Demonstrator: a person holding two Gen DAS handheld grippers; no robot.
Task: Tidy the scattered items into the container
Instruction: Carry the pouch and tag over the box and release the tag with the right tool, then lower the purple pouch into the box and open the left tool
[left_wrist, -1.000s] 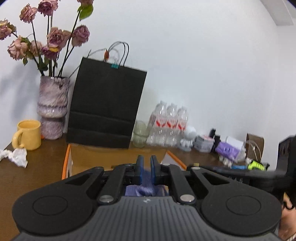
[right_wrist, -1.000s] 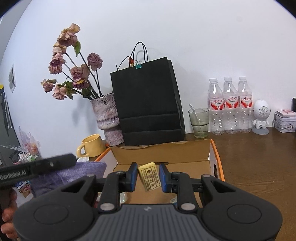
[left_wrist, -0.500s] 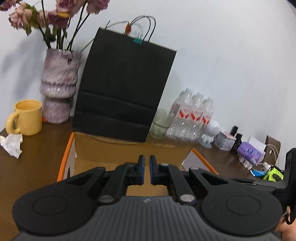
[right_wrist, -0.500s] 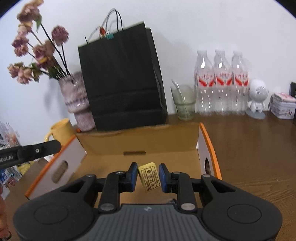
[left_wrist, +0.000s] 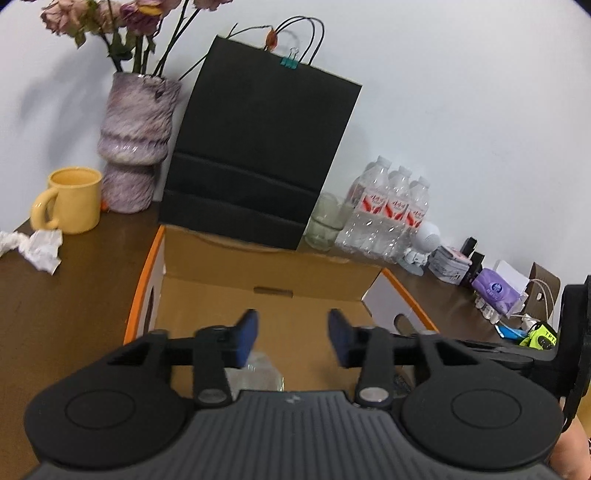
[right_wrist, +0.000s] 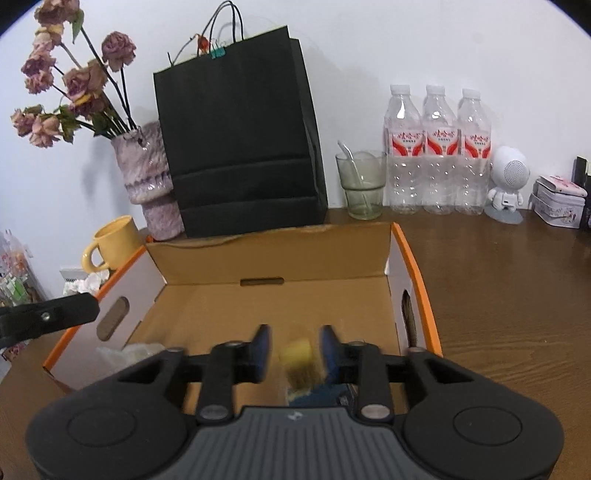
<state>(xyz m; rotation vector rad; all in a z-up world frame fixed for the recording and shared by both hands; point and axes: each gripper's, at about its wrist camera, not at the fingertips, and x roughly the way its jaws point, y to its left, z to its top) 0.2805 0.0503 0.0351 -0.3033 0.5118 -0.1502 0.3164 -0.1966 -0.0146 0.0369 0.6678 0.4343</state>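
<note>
Now both grippers hang over the open brown cardboard box with orange edges (right_wrist: 413, 258), so that whatever they let go lands inside. The right gripper (right_wrist: 293, 350) has just been opening; the small yellow packet (right_wrist: 299, 356) sits blurred between its parted pads, apparently dropping free. The left gripper (left_wrist: 291, 338) has likewise just been opening, with nothing between its pads and a clear plastic wrapper (left_wrist: 258, 373) on the box floor below. The box walls stand low, leaving free room above. A black paper bag (right_wrist: 236, 129) crowds the far wall; the brown wooden tabletop (right_wrist: 517, 280) lies bare to the right.
</note>
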